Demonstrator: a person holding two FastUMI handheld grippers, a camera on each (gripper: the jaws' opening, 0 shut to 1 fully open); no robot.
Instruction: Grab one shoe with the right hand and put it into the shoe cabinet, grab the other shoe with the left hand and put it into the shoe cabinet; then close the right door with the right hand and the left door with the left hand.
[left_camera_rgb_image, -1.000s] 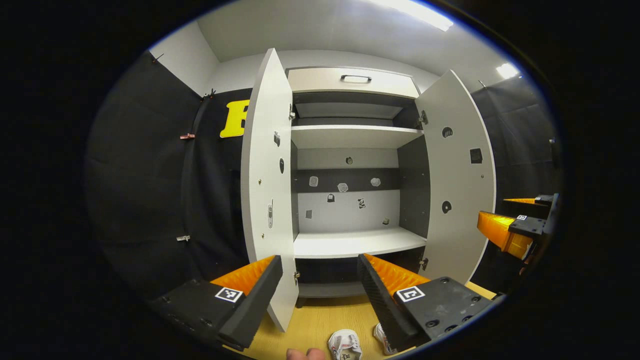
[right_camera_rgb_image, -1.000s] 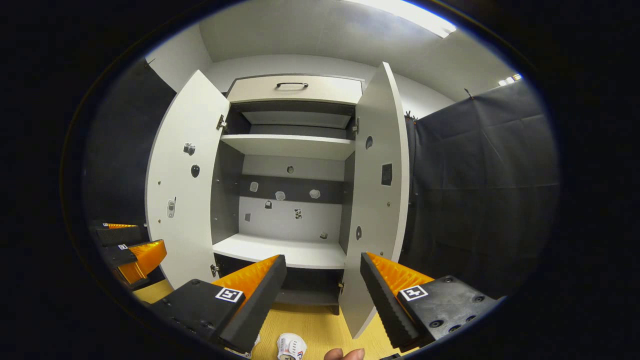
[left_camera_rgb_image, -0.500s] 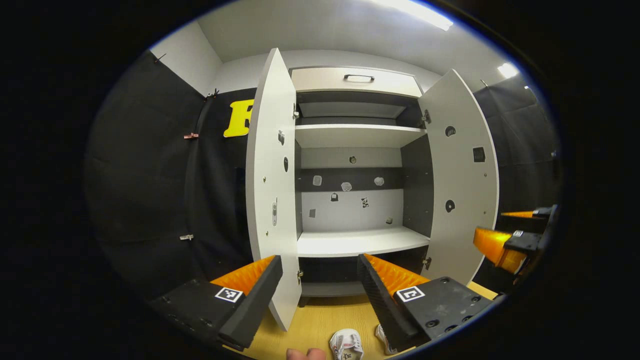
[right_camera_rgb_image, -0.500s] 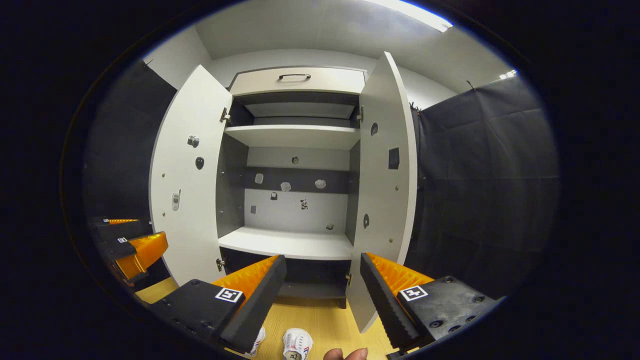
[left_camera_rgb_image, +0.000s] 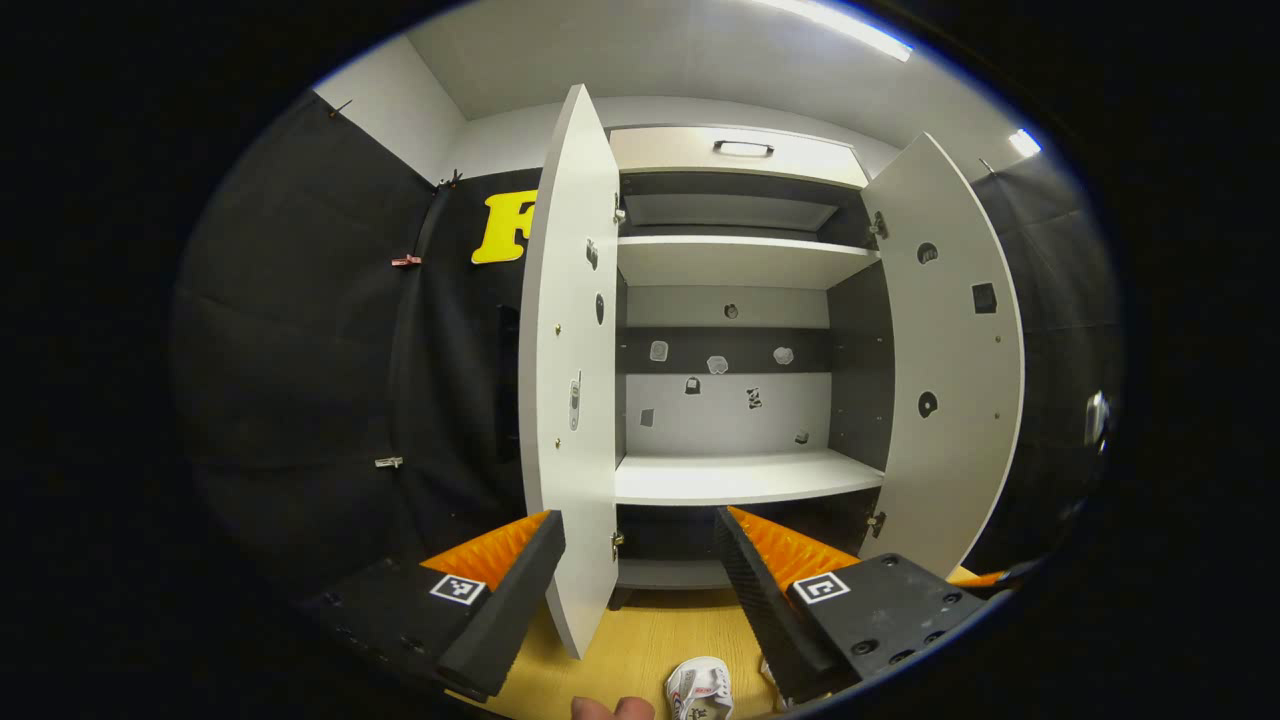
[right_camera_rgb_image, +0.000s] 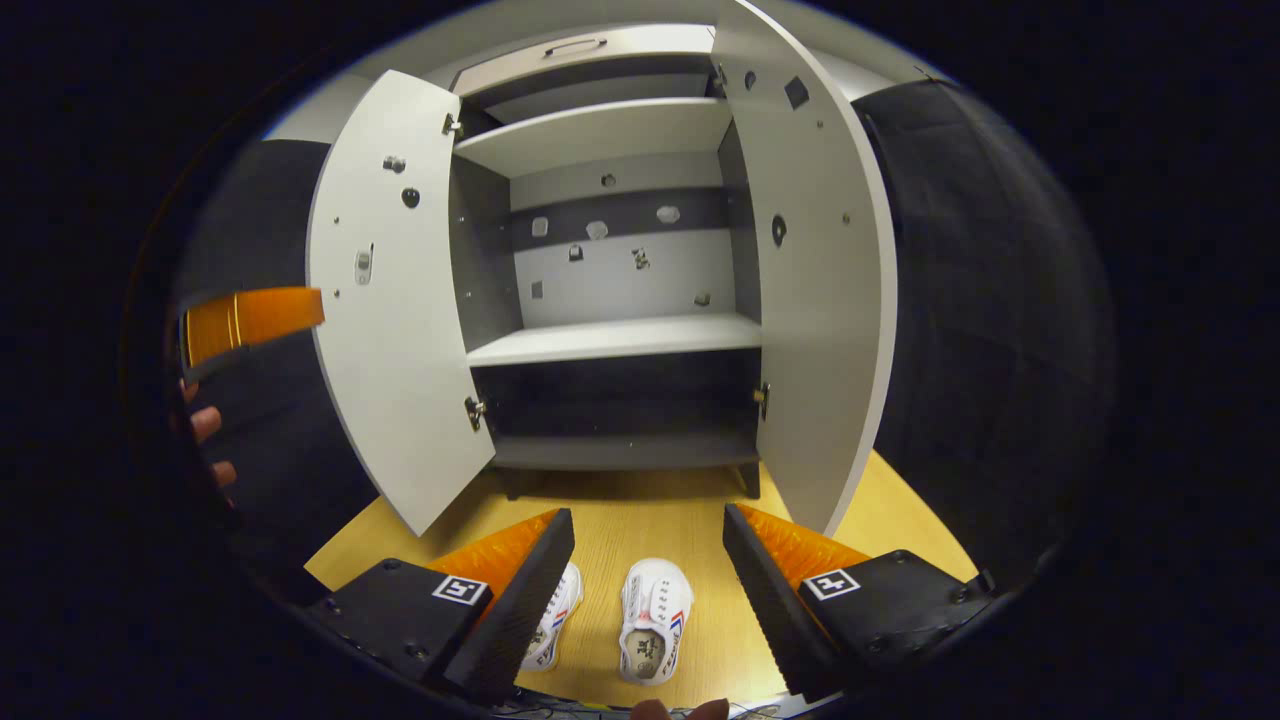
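**Shoe cabinet open, both shoes on the floor**

On the wooden floor (right_camera_rgb_image: 690, 520) before the shoe cabinet (right_camera_rgb_image: 620, 340), 2 white shoes lie side by side. In the right gripper view, the right shoe (right_camera_rgb_image: 655, 620) is fully visible between the fingers of the right gripper (right_camera_rgb_image: 648, 600); the left shoe (right_camera_rgb_image: 553, 615) is partly hidden behind one finger. The right gripper's jaws are spread wide and empty. The left gripper (left_camera_rgb_image: 640, 590) likewise stands apart, holding nothing; in its view 1 shoe is cut off at the lower edge. Both flat, pale doors, the left door (right_camera_rgb_image: 385, 300) and right door (right_camera_rgb_image: 815, 270), stand open. The middle shelf (right_camera_rgb_image: 620, 338) is smooth and bare. Small stickers on the back panel are too small to make out. At the left edge of the right gripper view, fingertips (right_camera_rgb_image: 205, 425) of the other hand appear.
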